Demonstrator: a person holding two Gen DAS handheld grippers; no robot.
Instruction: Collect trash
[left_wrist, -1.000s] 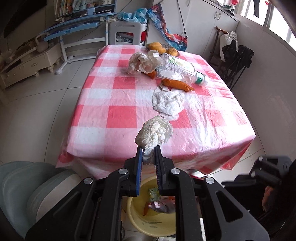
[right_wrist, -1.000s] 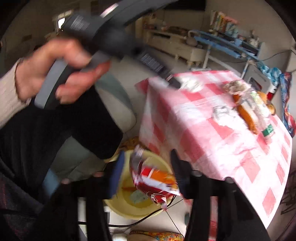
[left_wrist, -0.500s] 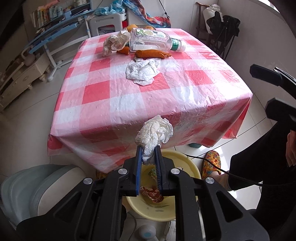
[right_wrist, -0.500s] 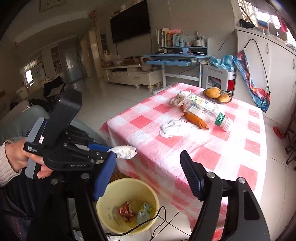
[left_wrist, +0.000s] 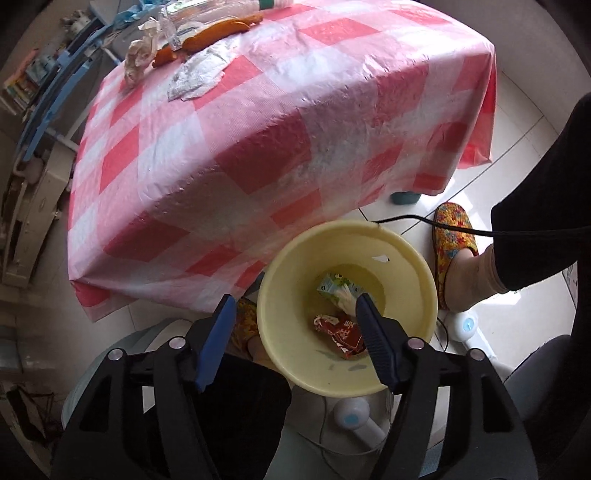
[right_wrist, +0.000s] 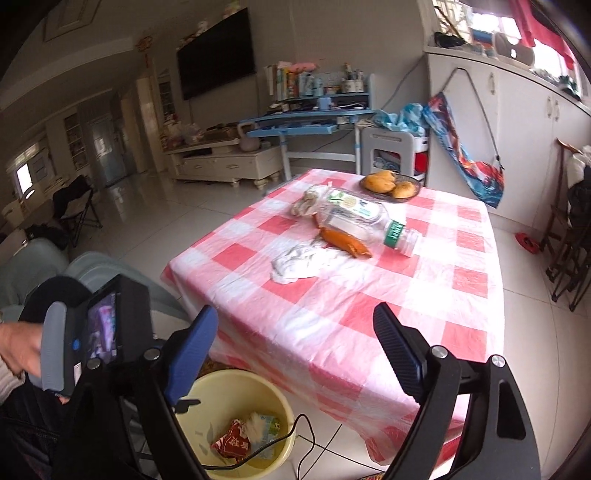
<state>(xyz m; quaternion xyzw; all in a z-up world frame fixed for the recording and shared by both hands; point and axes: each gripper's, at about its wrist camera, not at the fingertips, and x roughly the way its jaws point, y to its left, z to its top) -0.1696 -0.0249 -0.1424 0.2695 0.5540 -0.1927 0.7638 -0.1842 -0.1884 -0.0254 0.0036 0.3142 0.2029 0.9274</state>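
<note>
My left gripper (left_wrist: 293, 301) points down into the yellow bin (left_wrist: 369, 227) on the floor by the table. Its jaws are opening and nothing is between them. The white tissue wad (left_wrist: 345, 295) lies in the bin beside one fingertip, next to a green carton (left_wrist: 330, 284) and a red wrapper (left_wrist: 341, 330). My right gripper (right_wrist: 295, 312) faces the checked table (right_wrist: 424, 295), its jaws opening, with nothing between them. On the table lie a plastic bottle (right_wrist: 362, 218), an orange peel (right_wrist: 345, 240), a white tissue (right_wrist: 303, 264) and a crumpled wrapper (right_wrist: 308, 199). The bin (right_wrist: 236, 374) shows below.
A bowl of fruit (right_wrist: 389, 184) stands at the table's far edge. A slippered foot (left_wrist: 454, 236) and a black cable (left_wrist: 406, 218) are beside the bin. A hand holds the left gripper's handle (right_wrist: 55, 343). A blue desk (right_wrist: 306, 122) stands behind.
The left gripper tipped down over the bin and opened, and the tissue wad dropped in. The right gripper let the red wrapper fall into the bin, opened wider and swung up toward the table.
</note>
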